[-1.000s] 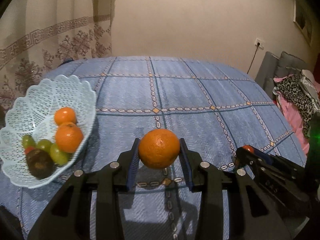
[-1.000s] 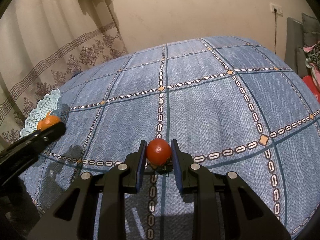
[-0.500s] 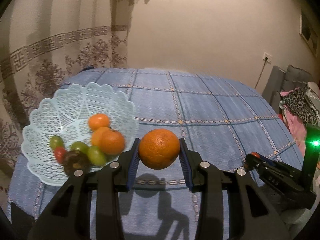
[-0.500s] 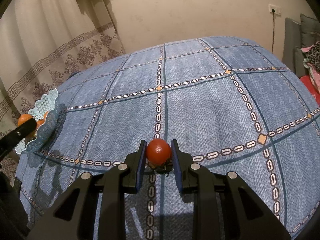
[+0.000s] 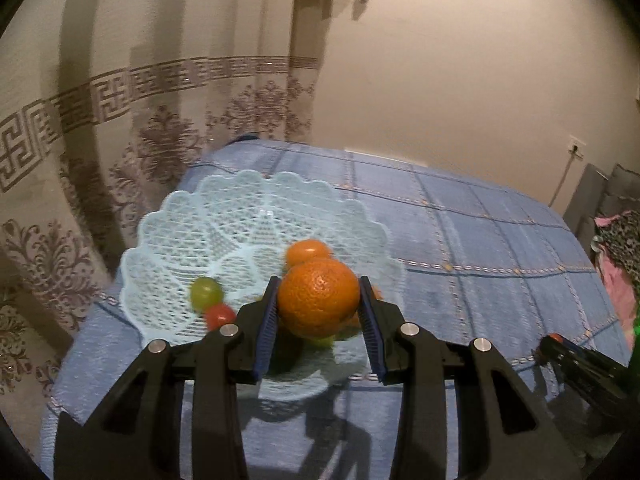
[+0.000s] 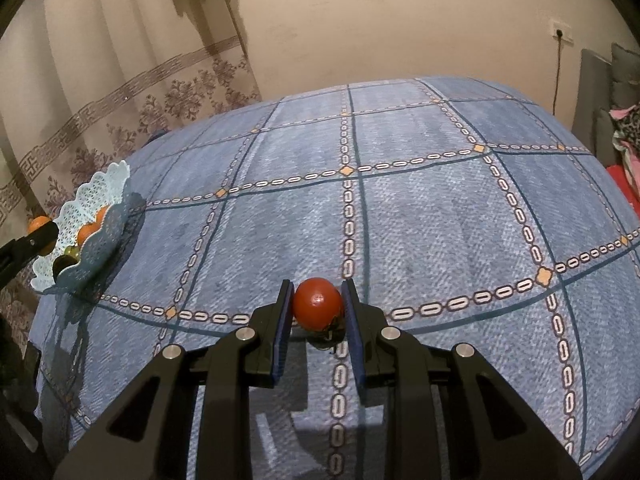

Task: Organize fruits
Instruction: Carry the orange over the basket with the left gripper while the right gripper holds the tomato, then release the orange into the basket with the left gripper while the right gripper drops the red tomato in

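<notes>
The left gripper (image 5: 319, 307) clamps an orange (image 5: 319, 303) between its blue pads, held above the near side of the pale blue lattice basket (image 5: 224, 224) at the table's (image 6: 420, 216) left corner. Inside the basket lie a smaller orange fruit (image 5: 308, 251), a green grape (image 5: 205, 292) and a small red fruit (image 5: 219, 316) (others are hidden). The right gripper (image 6: 317, 308) grips a red tomato (image 6: 318, 302) low over the blue checked tablecloth, well apart from the basket.

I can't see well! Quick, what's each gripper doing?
Left gripper: shut on the orange.
Right gripper: shut on the tomato.
</notes>
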Motion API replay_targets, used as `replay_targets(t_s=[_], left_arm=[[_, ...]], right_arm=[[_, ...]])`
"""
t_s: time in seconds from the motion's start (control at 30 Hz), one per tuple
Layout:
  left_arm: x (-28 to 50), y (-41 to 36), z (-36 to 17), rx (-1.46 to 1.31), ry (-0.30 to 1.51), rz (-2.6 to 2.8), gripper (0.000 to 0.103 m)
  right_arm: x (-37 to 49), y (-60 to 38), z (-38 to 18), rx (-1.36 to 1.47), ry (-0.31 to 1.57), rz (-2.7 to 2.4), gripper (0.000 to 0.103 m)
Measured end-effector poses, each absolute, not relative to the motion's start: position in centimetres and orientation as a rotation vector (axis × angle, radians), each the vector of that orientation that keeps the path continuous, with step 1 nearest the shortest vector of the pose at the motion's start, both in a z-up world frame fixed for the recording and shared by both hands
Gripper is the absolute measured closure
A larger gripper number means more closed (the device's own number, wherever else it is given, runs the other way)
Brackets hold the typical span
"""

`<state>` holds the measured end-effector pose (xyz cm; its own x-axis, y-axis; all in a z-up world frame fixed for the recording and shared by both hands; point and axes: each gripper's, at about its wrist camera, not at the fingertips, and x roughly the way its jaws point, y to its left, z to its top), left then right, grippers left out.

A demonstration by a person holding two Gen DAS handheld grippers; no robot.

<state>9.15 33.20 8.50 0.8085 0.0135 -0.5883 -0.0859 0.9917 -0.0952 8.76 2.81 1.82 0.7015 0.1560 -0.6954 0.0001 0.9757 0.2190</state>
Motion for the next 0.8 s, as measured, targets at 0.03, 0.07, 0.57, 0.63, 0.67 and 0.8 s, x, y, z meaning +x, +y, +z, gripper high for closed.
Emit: replay_targets(t_s=[0.03, 0.07, 0.57, 0.63, 0.67, 0.8], left_arm=[[9.2, 33.6, 8.4, -0.122, 0.628, 0.065, 0.064], [9.2, 33.8, 8.4, -0.123, 0.628, 0.072, 0.064], [9.4, 37.3, 7.3, -0.211, 0.652, 0.162, 0.063], [9.3, 38.0, 7.2, -0.244, 0.646, 0.176, 0.055], [9.2, 38.2, 7.2, -0.249, 0.640, 0.180, 0.049], [8.7, 38.4, 7.6, -0.255, 0.614, 0.184, 0.046]], right_arm=[[8.7, 3.0, 1.9, 0.205, 0.790, 0.092, 0.078], [8.7, 3.3, 2.0, 0.199, 0.789, 0.096, 0.078], [9.5, 8.9, 5.3, 0.137, 0.738, 0.207, 0.078], [9.7, 9.9, 5.8, 0.131, 0.734, 0.226, 0.078], [9.9, 10.4, 5.9, 0.130, 0.734, 0.235, 0.078], [10.4, 12.4, 6.5, 0.119, 0.728, 0.271, 0.078]])
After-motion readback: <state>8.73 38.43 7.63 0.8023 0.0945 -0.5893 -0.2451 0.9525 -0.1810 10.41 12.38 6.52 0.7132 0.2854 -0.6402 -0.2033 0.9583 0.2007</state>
